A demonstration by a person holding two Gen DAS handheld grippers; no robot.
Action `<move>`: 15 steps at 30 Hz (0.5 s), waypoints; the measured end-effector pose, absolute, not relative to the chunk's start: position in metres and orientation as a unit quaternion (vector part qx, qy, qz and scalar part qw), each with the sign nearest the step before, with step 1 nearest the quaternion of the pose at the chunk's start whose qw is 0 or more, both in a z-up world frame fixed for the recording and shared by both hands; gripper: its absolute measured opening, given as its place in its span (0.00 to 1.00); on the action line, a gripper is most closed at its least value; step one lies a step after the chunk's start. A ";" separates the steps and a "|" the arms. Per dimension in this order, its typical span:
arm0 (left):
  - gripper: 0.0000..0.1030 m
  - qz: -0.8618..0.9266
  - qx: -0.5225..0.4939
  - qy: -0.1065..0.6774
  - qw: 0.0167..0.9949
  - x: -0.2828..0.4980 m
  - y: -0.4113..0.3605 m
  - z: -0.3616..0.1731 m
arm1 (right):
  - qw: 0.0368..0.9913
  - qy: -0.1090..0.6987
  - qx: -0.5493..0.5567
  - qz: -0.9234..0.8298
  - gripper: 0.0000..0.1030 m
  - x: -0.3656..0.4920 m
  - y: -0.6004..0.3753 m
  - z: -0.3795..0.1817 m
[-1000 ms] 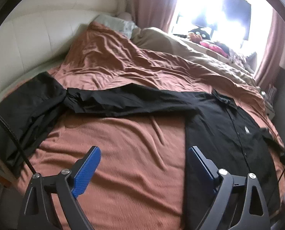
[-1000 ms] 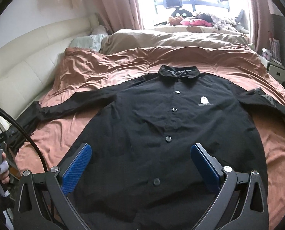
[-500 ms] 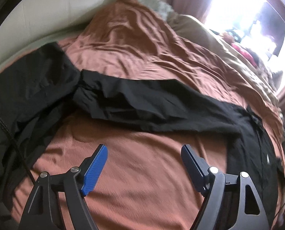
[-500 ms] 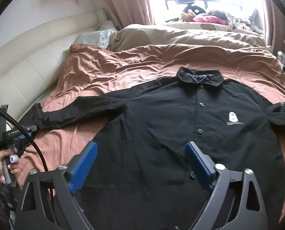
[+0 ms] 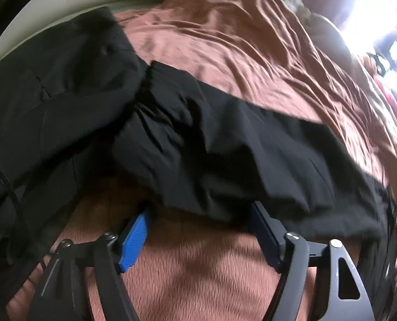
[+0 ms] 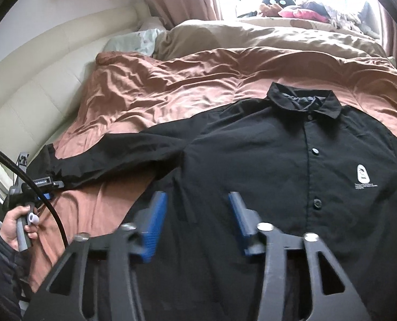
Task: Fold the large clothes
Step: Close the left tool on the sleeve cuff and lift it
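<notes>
Risk first: left gripper is at the near edge of the sleeve with fingers still fairly wide, just been closing, cloth edge lapping over the tips but not pinched. If it closes now it could grab bedspread along with the sleeve, or catch only the top layer and let it slip out on the lift. Second dark garment sits at 9 o'clock touching the cuff, so a drag could pull that too. Right gripper hovers over the shirt body, about 7 o'clock of the chest logo, fingers narrowed, just been closing, nothing clearly between them; can't tell if the tips touch fabric. A closing there would likely bunch a fold of the front panel and wrinkle it. Shirt itself: black, button-front, collared, small white logo on the chest, lying face up and buttoned on the rust-brown bedspread, collar at 12 o'clock, one sleeve stretched out toward 9 o'clock, mostly flat with light creasing near the cuff. Not folded yet, by my read.
</notes>
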State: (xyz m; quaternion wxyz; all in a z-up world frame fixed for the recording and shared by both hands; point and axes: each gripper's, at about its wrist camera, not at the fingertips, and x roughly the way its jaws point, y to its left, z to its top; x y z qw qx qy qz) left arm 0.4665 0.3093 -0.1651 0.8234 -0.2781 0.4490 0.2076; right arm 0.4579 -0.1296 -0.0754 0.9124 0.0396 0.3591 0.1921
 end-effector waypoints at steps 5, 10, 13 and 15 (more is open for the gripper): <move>0.15 0.191 -0.301 0.427 0.831 0.466 0.312 -0.146 | 0.906 0.368 0.079 0.193 0.33 0.489 -0.122 -0.078; 0.05 0.158 -0.281 0.390 0.863 0.464 0.306 -0.102 | 0.893 0.388 0.127 0.190 0.27 0.534 -0.111 -0.093; 0.04 0.134 -0.263 0.367 0.882 0.467 0.298 -0.068 | 0.884 0.401 0.150 0.186 0.25 0.569 -0.099 -0.108; 0.04 0.122 -0.257 0.353 0.891 0.469 0.294 -0.049 | 0.875 0.413 0.166 0.188 0.23 0.593 -0.087 -0.122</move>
